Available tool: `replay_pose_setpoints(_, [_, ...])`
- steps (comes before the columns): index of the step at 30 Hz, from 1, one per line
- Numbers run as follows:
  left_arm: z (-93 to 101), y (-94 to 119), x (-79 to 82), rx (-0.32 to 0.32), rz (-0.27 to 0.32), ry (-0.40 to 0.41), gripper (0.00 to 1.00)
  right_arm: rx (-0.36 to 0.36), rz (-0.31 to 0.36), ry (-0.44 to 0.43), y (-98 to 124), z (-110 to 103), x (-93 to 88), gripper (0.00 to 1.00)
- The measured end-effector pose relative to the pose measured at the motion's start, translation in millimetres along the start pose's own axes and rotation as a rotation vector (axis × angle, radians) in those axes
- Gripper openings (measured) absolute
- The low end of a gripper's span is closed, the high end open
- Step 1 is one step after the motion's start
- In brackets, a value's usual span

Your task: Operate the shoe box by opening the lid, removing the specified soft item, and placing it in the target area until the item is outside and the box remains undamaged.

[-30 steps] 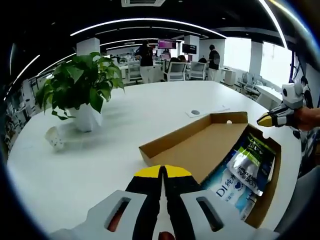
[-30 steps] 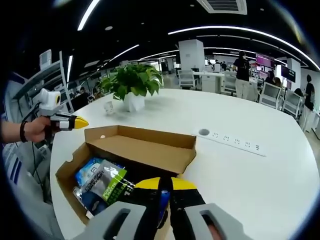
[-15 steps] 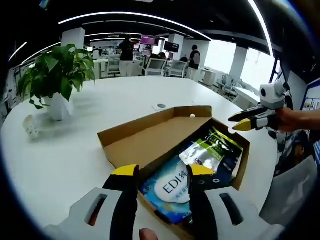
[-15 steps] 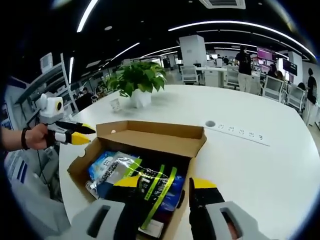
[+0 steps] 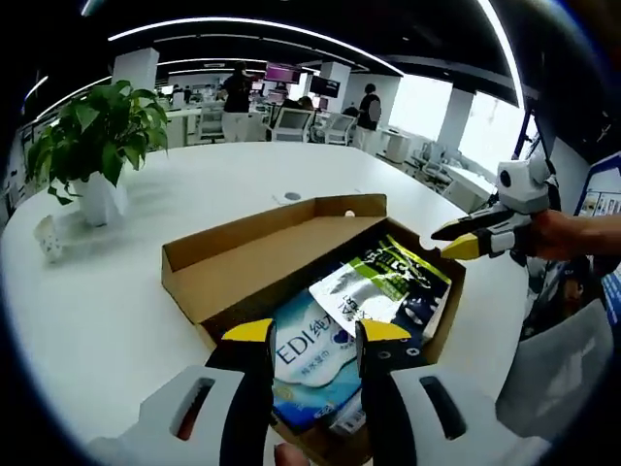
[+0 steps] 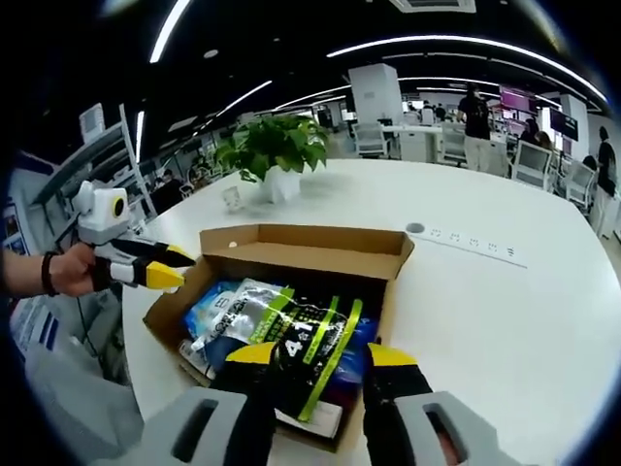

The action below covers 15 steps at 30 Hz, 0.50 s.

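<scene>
While the shoe box (image 5: 291, 262) sits open on the white table (image 5: 116, 291), its lid folded back flat on the far side in the left gripper view, the left gripper (image 5: 309, 335) hangs just over the box's near edge with its 2 yellow-tipped jaws spread apart and nothing between them. Below those jaws lies a blue-and-white soft pack (image 5: 310, 349), and overlapping it a silver pouch with green and black print (image 5: 374, 282); both are inside the box. At the far right corner of the box the right gripper (image 5: 456, 241) shows, held in a person's hand (image 5: 572, 233), its jaws parted a little just beside the box wall.

In the right gripper view the right gripper (image 6: 320, 357) is likewise released, jaws wide over the black-and-green pouch (image 6: 315, 335) at the near rim of the shoe box (image 6: 310, 254). A silver pouch (image 6: 238, 311) and a blue pack (image 6: 206, 309) lie further left inside. The left gripper (image 6: 160, 267) points at the box's left wall, close to it.

Beyond the box a white power strip (image 6: 466, 249) lies on the table (image 6: 524, 330), and further off a potted plant (image 6: 277, 155) stands beside a small white cup (image 6: 232, 198). Office chairs (image 6: 539, 170) and standing people (image 6: 475, 116) fill the background.
</scene>
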<state>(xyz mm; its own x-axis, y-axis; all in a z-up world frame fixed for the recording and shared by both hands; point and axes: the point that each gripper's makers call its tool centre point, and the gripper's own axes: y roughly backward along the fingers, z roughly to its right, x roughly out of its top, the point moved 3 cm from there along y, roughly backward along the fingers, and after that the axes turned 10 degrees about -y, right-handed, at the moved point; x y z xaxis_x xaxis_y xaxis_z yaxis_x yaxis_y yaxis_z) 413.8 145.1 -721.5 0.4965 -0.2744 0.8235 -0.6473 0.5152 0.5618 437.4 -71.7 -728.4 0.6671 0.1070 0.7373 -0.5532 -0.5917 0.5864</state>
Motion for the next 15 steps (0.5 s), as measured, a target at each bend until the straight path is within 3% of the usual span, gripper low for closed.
replay_pose_setpoints(15, [28.4,-13,-15.1,-0.056,-0.029,0.057,0.29,-0.007,-0.015,-0.029,-4,-2,-16.5,0.29])
